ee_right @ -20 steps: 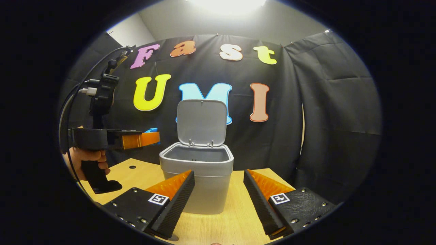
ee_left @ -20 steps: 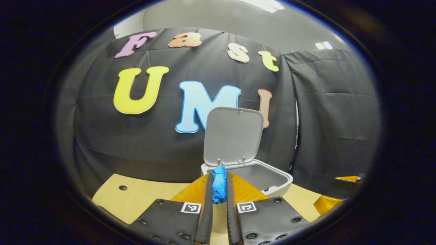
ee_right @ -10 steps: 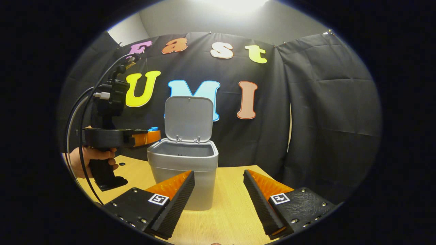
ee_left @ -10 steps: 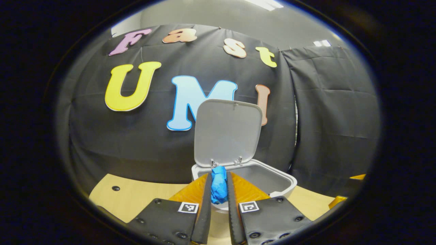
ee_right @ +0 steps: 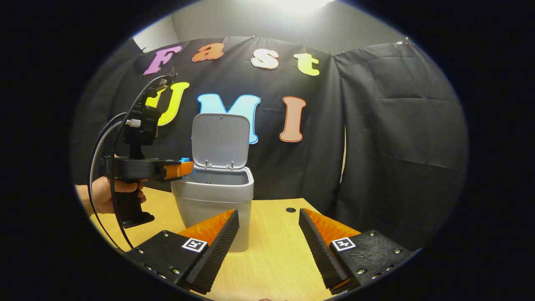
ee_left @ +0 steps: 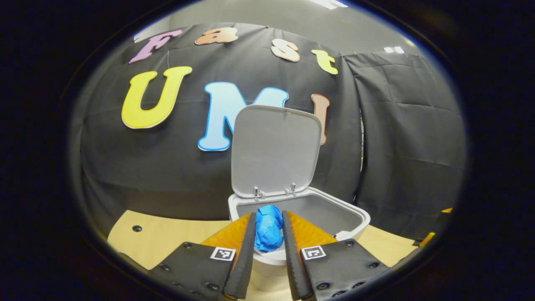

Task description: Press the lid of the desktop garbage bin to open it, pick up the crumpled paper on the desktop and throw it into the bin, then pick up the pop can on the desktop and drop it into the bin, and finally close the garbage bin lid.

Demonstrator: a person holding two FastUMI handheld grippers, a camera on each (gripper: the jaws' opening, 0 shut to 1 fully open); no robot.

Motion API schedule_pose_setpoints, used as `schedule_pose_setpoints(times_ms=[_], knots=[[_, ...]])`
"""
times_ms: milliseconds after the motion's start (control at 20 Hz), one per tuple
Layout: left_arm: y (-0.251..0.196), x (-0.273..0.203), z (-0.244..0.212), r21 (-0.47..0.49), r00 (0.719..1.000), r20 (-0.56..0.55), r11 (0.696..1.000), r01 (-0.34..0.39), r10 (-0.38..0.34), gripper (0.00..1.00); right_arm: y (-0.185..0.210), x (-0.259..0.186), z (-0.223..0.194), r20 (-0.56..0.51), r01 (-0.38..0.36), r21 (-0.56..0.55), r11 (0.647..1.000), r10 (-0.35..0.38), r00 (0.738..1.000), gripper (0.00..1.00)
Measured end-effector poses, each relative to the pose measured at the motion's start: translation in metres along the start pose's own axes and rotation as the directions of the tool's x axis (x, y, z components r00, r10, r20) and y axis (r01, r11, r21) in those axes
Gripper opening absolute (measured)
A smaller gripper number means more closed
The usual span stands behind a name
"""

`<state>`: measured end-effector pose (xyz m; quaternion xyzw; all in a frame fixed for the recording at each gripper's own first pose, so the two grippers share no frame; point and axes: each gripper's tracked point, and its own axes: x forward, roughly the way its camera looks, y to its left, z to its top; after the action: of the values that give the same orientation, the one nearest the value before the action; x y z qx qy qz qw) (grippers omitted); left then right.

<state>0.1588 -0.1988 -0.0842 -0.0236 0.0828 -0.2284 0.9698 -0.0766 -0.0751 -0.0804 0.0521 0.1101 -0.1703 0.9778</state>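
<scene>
The wooden desktop point(ee_right: 276, 251) runs up to the black cloth wall point(ee_right: 388, 138). On it stands the grey garbage bin point(ee_right: 213, 196), a squarish tub with rounded corners and a thick pale rim. Its lid point(ee_left: 273, 150) is open, hinged at the back edge and standing nearly upright against the cloth, with its plain inner face turned toward both cameras.

In the right gripper view a hand point(ee_right: 102, 194) grips the handle of the left gripper point(ee_right: 184, 167), which lies level, its fingers reaching from the left to the bin's near rim. Cables loop up from the camera mounted on top of it.

The right gripper point(ee_right: 267, 217) hangs low over the desktop in front of the bin, its two fingers spread wide apart with bare wood between them.

In the left gripper view, the left gripper point(ee_left: 267, 223) pinches the crumpled paper point(ee_left: 268, 228) between its two fingers. The paper is a bright blue wad, creased and squeezed narrow, so its long axis runs forward along the fingers toward the hinges. It sits just above the bin's front rim, at the edge of the open mouth.
</scene>
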Motion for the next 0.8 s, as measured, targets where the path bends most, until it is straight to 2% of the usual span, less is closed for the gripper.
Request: schedule_pose_setpoints(times_ms=[400, 500, 550, 600, 650, 800], knots=[[-0.006, -0.003, 0.009, 0.009, 1.000, 0.021, 1.000, 0.021, -0.021, 0.66, 0.008, 0.003, 0.006, 0.012, -0.030, -0.014, 0.999, 0.030, 0.999, 0.93], [-0.007, -0.004, 0.012, 0.003, 0.999, 0.036, 1.000, 0.023, -0.023, 0.75, 0.010, 0.003, 0.007, 0.016, -0.039, -0.024, 0.999, 0.039, 0.999, 0.93], [-0.005, -0.005, 0.014, 0.001, 0.999, 0.045, 1.000, 0.016, -0.016, 0.84, 0.011, 0.004, 0.007, 0.016, -0.044, -0.025, 0.999, 0.044, 0.999, 0.93], [-0.004, -0.007, 0.016, 0.000, 0.999, 0.053, 1.000, 0.009, -0.009, 0.86, 0.012, 0.004, 0.007, 0.016, -0.049, -0.024, 0.999, 0.049, 0.999, 0.93], [-0.004, -0.009, 0.018, -0.003, 0.998, 0.062, 1.000, 0.007, -0.007, 0.95, 0.014, 0.004, 0.006, 0.016, -0.053, -0.023, 0.998, 0.053, 0.998, 0.93], [-0.003, -0.015, 0.016, 0.004, 0.998, 0.057, 1.000, 0.007, -0.007, 0.95, 0.017, 0.006, 0.008, 0.016, -0.066, -0.017, 0.998, 0.067, 0.998, 0.93]])
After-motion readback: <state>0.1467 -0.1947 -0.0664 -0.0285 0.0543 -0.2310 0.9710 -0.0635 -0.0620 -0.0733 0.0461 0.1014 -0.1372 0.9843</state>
